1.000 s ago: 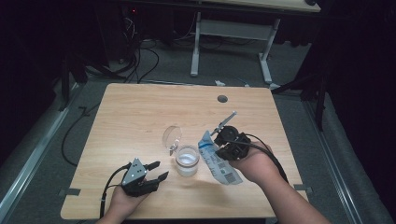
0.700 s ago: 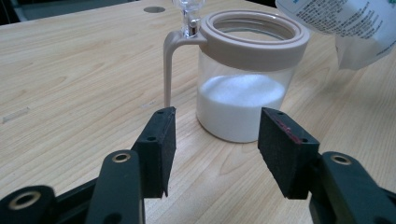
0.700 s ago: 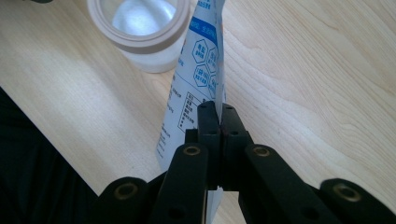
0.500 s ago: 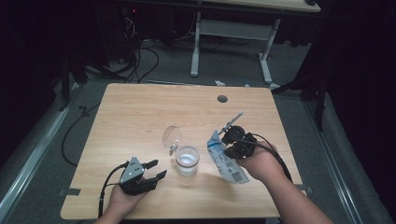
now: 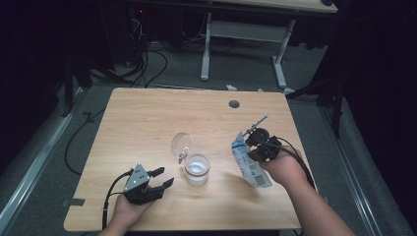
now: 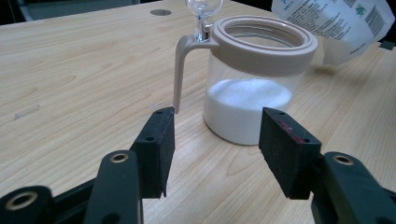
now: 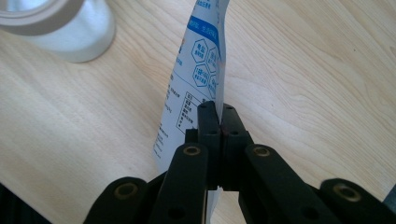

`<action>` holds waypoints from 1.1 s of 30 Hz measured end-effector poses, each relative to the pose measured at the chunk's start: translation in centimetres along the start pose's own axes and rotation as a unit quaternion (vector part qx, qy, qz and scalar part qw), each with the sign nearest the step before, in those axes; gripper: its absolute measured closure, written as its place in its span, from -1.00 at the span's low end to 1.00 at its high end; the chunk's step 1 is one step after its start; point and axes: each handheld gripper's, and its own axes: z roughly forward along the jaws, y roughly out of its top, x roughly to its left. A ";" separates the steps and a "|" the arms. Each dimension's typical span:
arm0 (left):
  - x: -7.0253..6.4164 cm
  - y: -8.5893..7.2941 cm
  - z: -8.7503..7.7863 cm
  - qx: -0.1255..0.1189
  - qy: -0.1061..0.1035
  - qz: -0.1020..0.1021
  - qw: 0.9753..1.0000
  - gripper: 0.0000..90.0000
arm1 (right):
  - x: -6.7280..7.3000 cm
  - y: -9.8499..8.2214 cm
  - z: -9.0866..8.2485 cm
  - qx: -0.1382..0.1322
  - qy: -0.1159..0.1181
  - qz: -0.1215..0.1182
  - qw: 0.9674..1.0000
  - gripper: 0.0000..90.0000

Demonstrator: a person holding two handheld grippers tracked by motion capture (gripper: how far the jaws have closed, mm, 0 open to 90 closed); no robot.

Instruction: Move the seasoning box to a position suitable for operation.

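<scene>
Two claws: left claw (image 6: 214, 140) gapes empty, right claw (image 7: 218, 122) pinches pouch (image 7: 198, 70).

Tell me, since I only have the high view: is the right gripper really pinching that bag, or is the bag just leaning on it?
Observer: Pinching. In the right gripper view the right gripper has its jaws shut flat on the bag, with its printed panel above them.
Operator: What's inside the jar? It's just a pale blur here.
Observer: The left gripper view shows white granules filling roughly the lower third of the jar.
Operator: Is the left gripper holding anything?
Observer: No. The left gripper has its jaws wide apart, short of the jar and pointed at it.
</scene>
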 end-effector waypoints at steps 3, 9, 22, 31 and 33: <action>0.0 -0.1 0.1 0.002 -0.001 -0.001 1.000 0.02 | -0.3 -0.3 0.3 -0.002 -0.001 -0.001 1.000 1.00; 0.1 -0.1 0.1 0.000 0.001 -0.006 1.000 0.02 | -0.5 -0.9 0.4 -0.027 -0.009 0.015 0.999 1.00; 0.3 -0.1 0.1 0.002 0.008 -0.007 1.000 0.02 | -1.3 -3.4 0.8 -0.138 -0.005 0.062 0.989 1.00; 0.4 0.0 0.1 -0.001 0.009 -0.009 1.000 0.01 | -1.3 -5.1 1.7 -0.194 -0.006 0.079 0.978 1.00; 0.4 -0.1 0.1 0.000 0.009 -0.008 1.000 0.01 | -1.3 -5.5 1.8 -0.209 -0.003 0.085 0.974 1.00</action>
